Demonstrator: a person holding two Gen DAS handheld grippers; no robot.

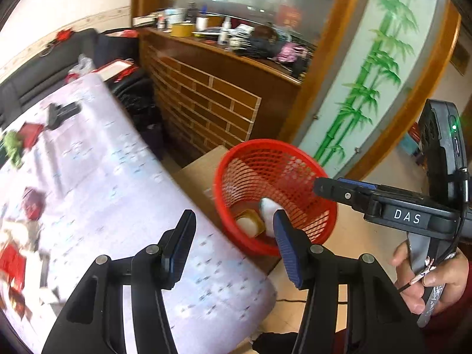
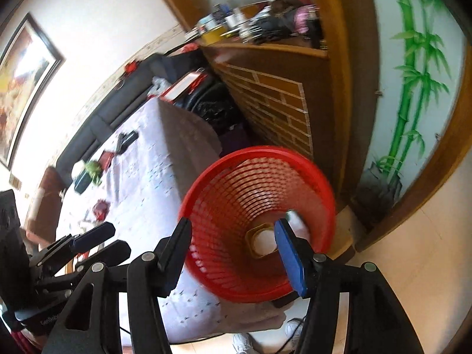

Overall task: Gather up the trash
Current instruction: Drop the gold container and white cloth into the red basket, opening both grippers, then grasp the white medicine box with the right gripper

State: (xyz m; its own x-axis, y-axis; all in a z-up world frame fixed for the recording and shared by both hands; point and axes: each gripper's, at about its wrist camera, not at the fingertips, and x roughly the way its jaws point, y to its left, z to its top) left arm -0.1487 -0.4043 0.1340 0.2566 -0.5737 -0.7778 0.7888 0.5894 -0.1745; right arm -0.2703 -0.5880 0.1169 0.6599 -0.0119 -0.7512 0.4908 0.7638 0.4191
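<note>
Both views look into the red basket (image 2: pixel 259 224) beside the table (image 1: pixel 124 177), trash lying at its bottom. The left hand-held gripper (image 1: pixel 233 250) and right hand-held gripper (image 2: pixel 233 253) gape empty. Only the left view shows a hand (image 1: pixel 427 277).

**Room behind the table**

A table (image 1: pixel 124 177) under a pale patterned cloth is seen left of the tool. Ahead, a wooden counter (image 1: pixel 206 100) faced with brick pattern is cluttered on top. A bamboo panel (image 1: pixel 362 88) in a wooden frame stands to the right, and a framed picture (image 2: pixel 23 82) hangs on the white wall (image 2: pixel 97 23).
</note>
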